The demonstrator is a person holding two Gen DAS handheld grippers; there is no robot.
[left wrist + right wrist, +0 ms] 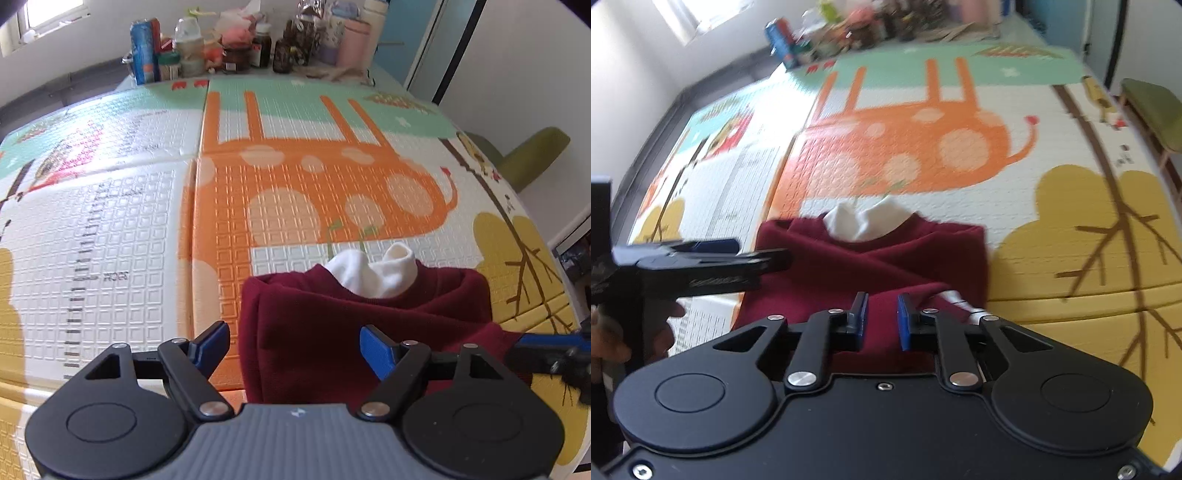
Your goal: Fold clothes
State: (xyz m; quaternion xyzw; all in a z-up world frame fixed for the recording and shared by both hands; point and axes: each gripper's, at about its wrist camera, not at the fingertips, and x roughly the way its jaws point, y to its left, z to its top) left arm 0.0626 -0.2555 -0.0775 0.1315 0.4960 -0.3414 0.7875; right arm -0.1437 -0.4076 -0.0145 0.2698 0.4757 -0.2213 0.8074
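Note:
A maroon sweater with a white collar lies folded on the play mat, collar pointing away from me. My left gripper hovers open above the sweater's near left edge, its fingers wide apart with nothing between them. In the right wrist view the sweater and its collar sit just ahead. There my right gripper is closed to a narrow gap on a raised fold of maroon cloth at the near right part. The left gripper shows at the left, the right gripper at the left view's right edge.
The colourful play mat covers the table. Jars, bottles and cans crowd its far edge. A green chair stands off the right side. A hand holds the left gripper's handle.

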